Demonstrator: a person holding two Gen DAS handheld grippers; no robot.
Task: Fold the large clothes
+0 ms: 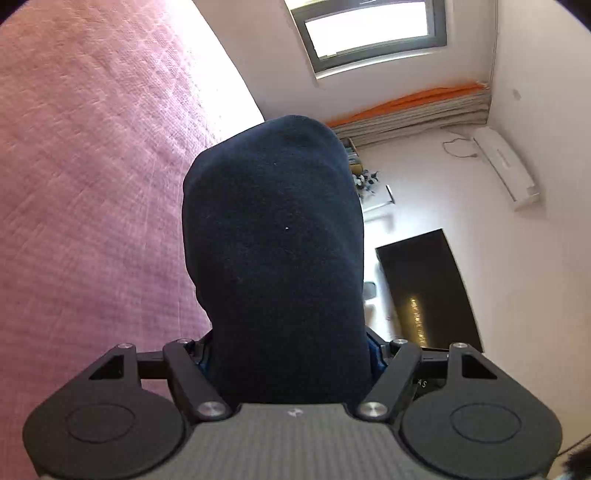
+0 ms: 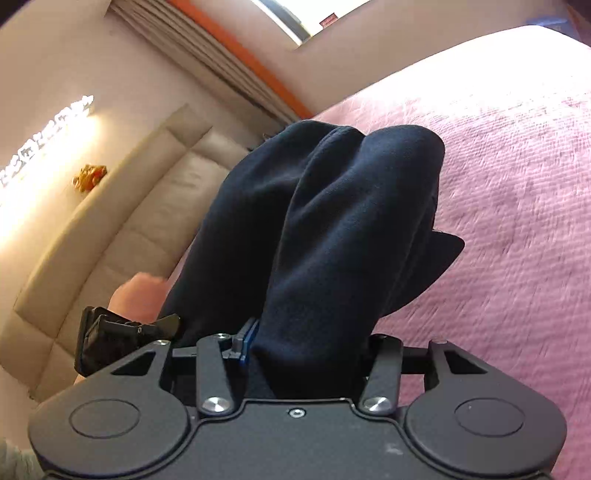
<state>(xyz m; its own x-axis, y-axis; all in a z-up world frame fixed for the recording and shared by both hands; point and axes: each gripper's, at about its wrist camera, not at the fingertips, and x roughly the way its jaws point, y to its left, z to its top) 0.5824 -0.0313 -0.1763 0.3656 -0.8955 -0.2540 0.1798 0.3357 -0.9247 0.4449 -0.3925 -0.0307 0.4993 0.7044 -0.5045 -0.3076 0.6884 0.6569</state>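
pink bedspread fills left | window far on white wall | orange-edged curtain below window | white air conditioner far right | dark panel right | beige padded headboard left | small orange toy on its ledge

garment bunched between left gripper jaws, draped fwd over them; bedspread to its left, window & tv to the right. right wrist view: garment in right gripper, bedspread right, headboard left.
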